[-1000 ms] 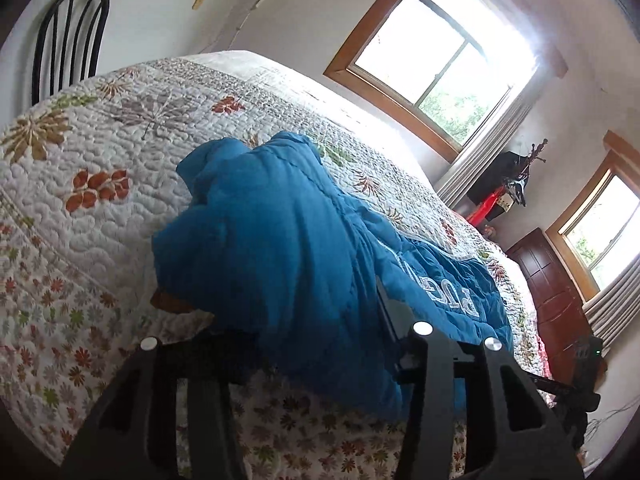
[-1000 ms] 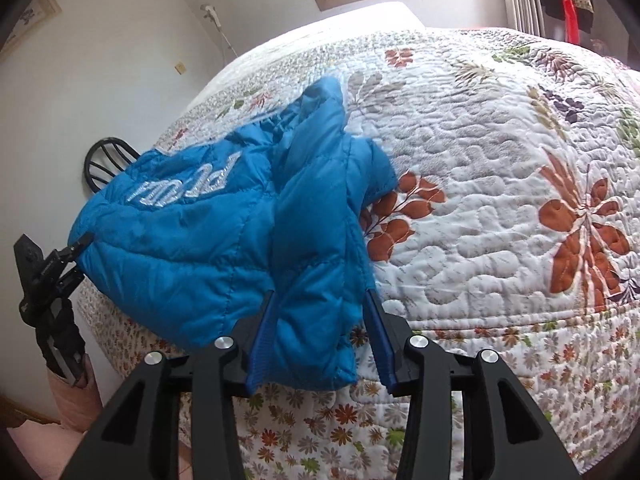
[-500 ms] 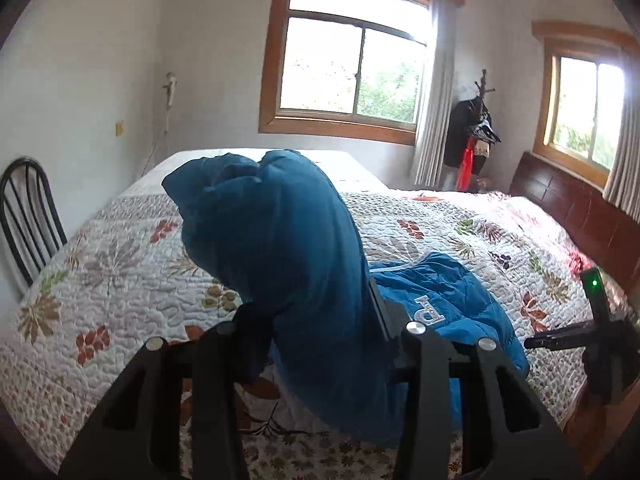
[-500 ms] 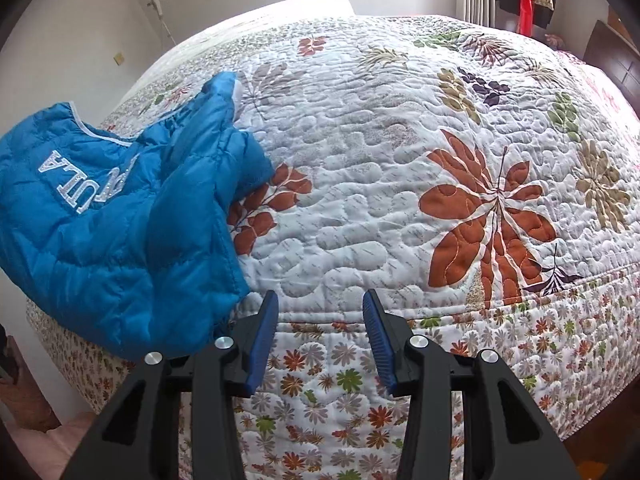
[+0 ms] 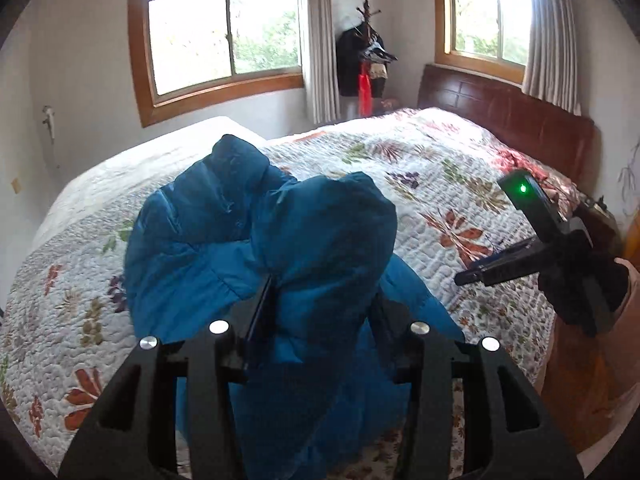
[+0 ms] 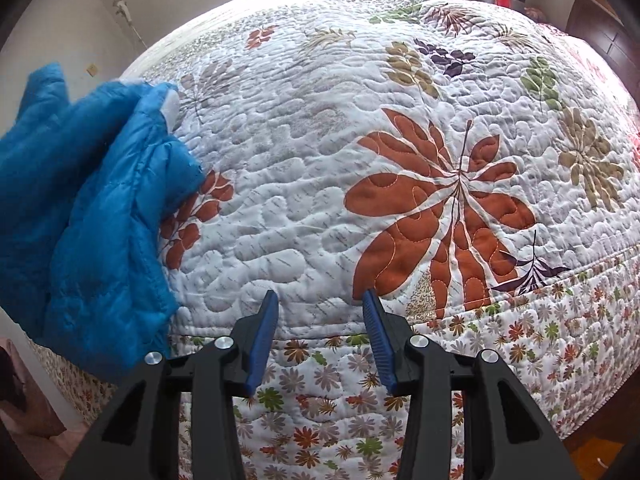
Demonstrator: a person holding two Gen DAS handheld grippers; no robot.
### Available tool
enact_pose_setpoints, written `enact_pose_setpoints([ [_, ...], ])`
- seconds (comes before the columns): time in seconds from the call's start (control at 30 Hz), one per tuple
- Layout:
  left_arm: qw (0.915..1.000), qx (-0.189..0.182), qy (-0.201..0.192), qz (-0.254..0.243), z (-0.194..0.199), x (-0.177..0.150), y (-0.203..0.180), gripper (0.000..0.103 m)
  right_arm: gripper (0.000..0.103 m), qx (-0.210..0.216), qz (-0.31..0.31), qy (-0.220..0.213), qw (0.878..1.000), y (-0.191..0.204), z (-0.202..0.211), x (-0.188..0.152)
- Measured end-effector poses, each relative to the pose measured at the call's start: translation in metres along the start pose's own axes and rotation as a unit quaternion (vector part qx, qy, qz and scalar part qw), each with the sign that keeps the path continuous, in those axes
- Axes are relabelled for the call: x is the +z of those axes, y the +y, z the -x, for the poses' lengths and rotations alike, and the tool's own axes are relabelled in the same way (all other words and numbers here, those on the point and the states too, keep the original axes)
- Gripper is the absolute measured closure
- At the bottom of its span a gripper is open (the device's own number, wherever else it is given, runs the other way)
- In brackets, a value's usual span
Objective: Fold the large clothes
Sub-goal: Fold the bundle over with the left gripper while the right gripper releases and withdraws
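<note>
A blue puffer jacket (image 5: 280, 240) lies bunched on the floral quilt of the bed (image 5: 440, 168). My left gripper (image 5: 320, 300) is shut on a fold of the jacket and holds it up off the quilt; the cloth hides most of the fingers. In the right wrist view the jacket (image 6: 80, 208) is at the left edge, hanging over the bed's side. My right gripper (image 6: 318, 304) is open and empty above the quilt's front edge (image 6: 400, 320), apart from the jacket. It also shows in the left wrist view (image 5: 532, 256) at the right.
A dark wooden headboard (image 5: 520, 120) stands at the bed's right end. A coat stand (image 5: 366, 60) with clothes is in the far corner between two windows. The wide quilt (image 6: 400, 140) stretches beyond the jacket.
My right gripper let go of the jacket and moved right, away from it. My left gripper lifted its fold of the jacket and swung round to face the windows.
</note>
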State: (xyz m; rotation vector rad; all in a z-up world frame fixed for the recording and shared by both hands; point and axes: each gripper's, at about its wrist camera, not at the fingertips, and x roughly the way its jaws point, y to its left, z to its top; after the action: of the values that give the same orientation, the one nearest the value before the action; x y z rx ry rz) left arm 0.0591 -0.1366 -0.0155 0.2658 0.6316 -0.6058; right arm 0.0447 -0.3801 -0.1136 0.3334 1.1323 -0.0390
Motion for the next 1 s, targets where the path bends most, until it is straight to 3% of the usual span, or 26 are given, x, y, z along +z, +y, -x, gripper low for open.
enact_pose_setpoints([
  [0.27,0.9991,0.0,0.028,-0.033,-0.037,-0.019,-0.028,0.054,0.057,-0.003,0.005,0.001,1.0,0.003,-0.005,0.001],
  [0.47,0.9994,0.001,0.024,-0.027,-0.039,-0.02,-0.029,0.052,0.054,-0.008,0.007,0.003,1.0,0.005,-0.009,0.003],
  [0.57,0.9996,-0.007,0.021,-0.019,-0.032,-0.016,-0.029,0.043,0.053,-0.016,0.007,0.005,1.0,0.007,-0.01,0.003],
  [0.7,0.9991,-0.042,0.01,-0.005,-0.009,-0.013,-0.031,0.027,0.054,-0.016,0.009,0.003,1.0,0.015,-0.003,0.007],
  [0.77,0.9971,-0.076,0.0,0.014,0.01,-0.011,-0.026,0.025,0.054,-0.011,0.016,-0.01,1.0,0.024,0.01,0.01],
  [0.9,0.9784,-0.188,-0.01,0.085,0.047,-0.014,0.008,0.019,0.049,0.026,0.036,-0.042,0.998,0.044,0.042,0.024],
  [0.97,0.9716,-0.198,-0.021,0.128,0.06,-0.017,0.039,0.018,0.041,0.058,0.042,-0.047,0.996,0.055,0.056,0.033],
  [1.0,0.9724,-0.18,-0.026,0.146,0.063,-0.018,0.053,0.018,0.038,0.073,0.045,-0.05,0.995,0.062,0.061,0.038],
])
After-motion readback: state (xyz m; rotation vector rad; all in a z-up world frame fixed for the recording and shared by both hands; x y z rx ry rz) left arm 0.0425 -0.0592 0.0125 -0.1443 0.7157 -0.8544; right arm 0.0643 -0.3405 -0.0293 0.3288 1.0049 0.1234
